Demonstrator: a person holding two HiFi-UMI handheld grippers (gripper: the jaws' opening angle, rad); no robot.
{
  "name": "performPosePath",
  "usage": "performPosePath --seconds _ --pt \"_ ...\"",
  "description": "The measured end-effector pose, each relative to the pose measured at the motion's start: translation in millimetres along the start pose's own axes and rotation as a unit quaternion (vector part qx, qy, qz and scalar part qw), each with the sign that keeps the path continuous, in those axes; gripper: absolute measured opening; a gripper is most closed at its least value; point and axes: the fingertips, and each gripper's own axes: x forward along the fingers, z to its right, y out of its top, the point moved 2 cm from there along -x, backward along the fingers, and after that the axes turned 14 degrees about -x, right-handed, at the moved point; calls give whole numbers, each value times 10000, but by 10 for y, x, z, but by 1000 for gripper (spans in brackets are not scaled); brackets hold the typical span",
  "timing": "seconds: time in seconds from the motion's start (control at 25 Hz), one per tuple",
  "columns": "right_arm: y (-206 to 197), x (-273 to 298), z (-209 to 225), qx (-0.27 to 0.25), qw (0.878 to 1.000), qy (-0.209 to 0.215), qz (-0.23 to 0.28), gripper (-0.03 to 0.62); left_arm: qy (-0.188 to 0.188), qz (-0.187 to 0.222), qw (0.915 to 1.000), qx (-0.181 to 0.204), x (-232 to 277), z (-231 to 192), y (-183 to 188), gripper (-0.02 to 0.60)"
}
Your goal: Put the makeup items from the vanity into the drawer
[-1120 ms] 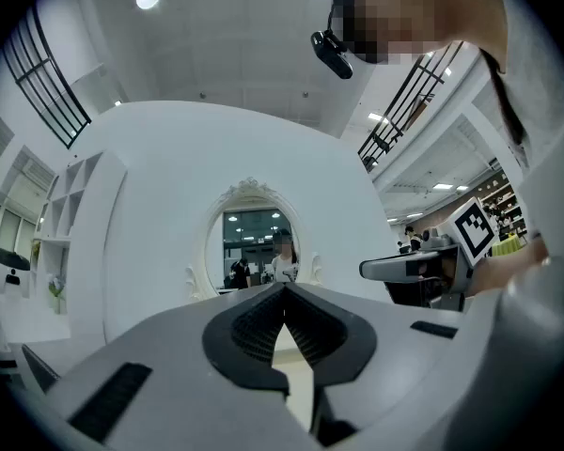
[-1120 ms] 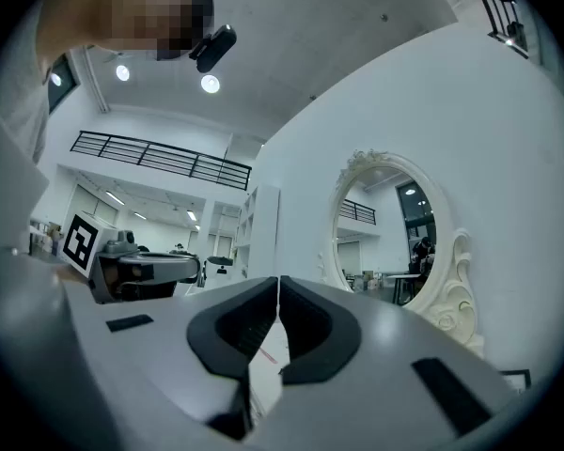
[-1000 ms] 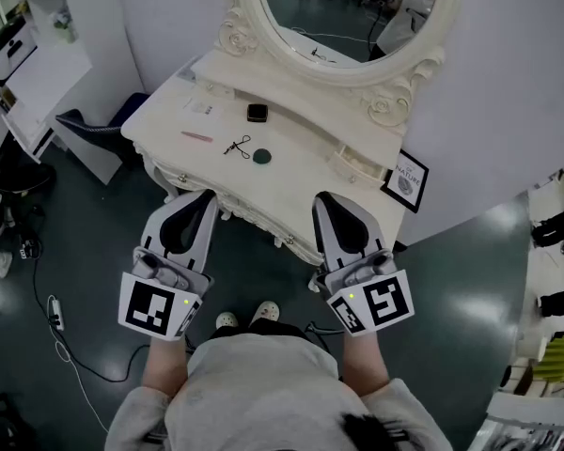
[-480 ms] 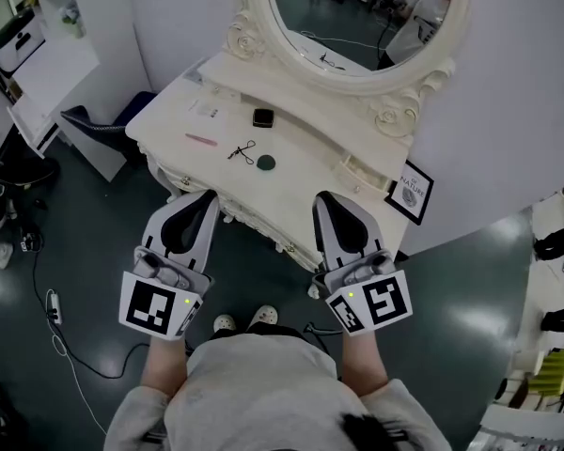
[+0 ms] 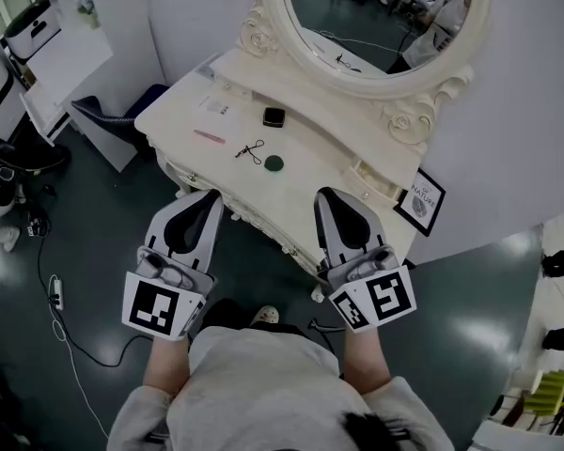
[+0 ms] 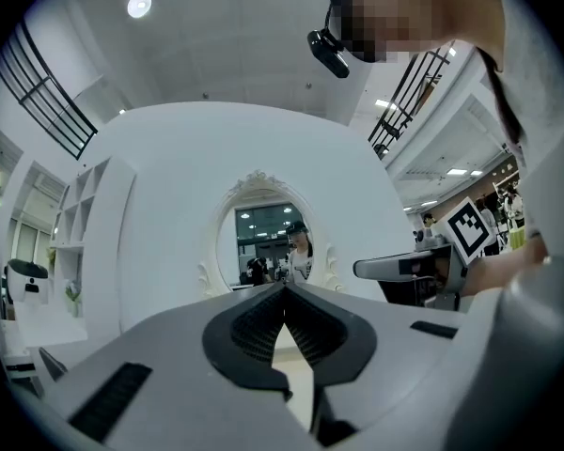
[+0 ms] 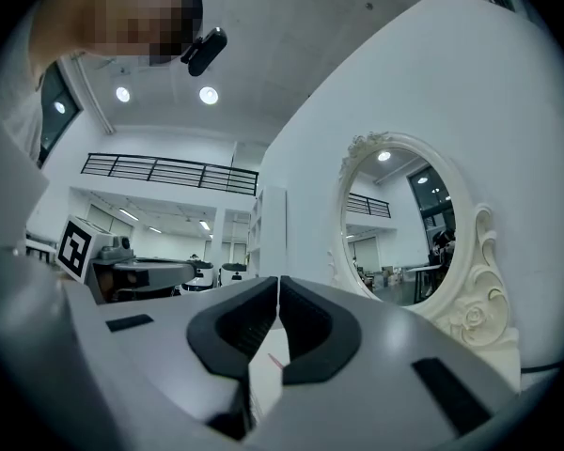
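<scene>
Jaws of left gripper (image 5: 208, 198) and right gripper (image 5: 325, 196) closed, empty, just before cream ornate vanity worktop (image 5: 318, 169), black square compact (image 5: 274, 116), dark green round disc (image 5: 274, 163) on it

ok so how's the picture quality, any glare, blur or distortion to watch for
Head view: dim but even and sharp, with a pale sheen on the dark floor and the vanity crisp. Left gripper view: heavy fisheye, black corners, bright ceiling lights, a mosaic patch on top. Right gripper view: same fisheye, bowing the mirror frame.
</scene>
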Motion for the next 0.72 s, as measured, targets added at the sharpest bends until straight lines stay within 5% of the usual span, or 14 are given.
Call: performPosePath --seconds 0.2,0.44,0.72 --pt "-36 82 39 62 10000 37 13 23 28 -159 9999 50 70 -70 -39 14" --pt "-87 270 138 36 10000 -42 10 23 -119 171 9998 -13 339 -207 40 14" --pt "-128 660 265 40 9997 -253 -8 23 -337 -222 9992 42 630 -554 -41 14"
